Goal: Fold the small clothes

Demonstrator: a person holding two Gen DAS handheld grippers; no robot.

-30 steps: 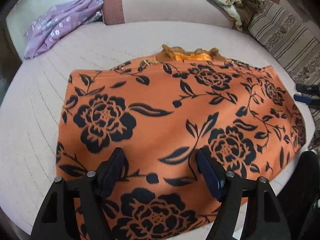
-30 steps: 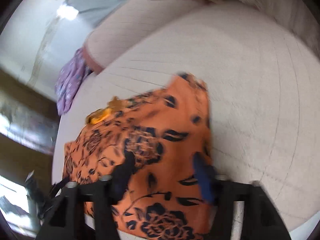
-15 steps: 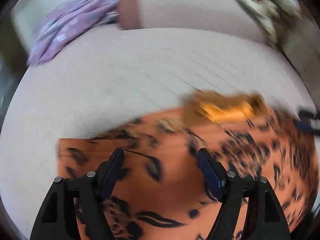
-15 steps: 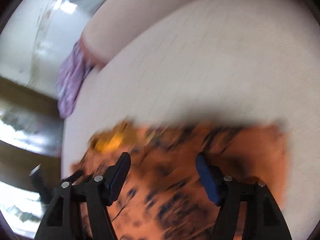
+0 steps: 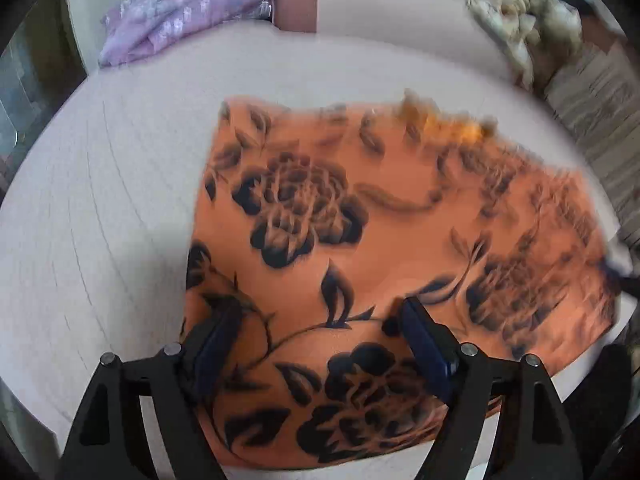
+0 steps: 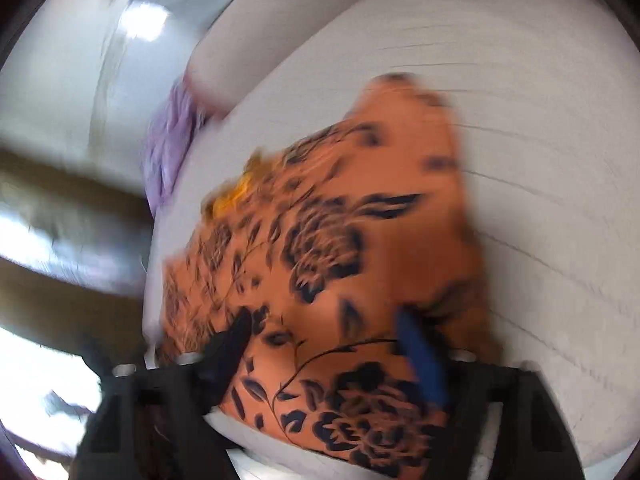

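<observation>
Both claws hang over the orange black-flowered cloth garment (image 5: 380, 240), which lies spread on the pale ribbed couch seat (image 5: 120, 200), well apart from the lilac flowered garment (image 5: 180, 12) at the back. Left claw (image 5: 320, 328) has just been opening, right claw (image 6: 324, 340) closing slightly; both stand apart, pressing on nothing, cloth beneath them. Since a second ago both views swung away and back, now nearer the garment's near edge, likely lining up a fold grasp.
</observation>
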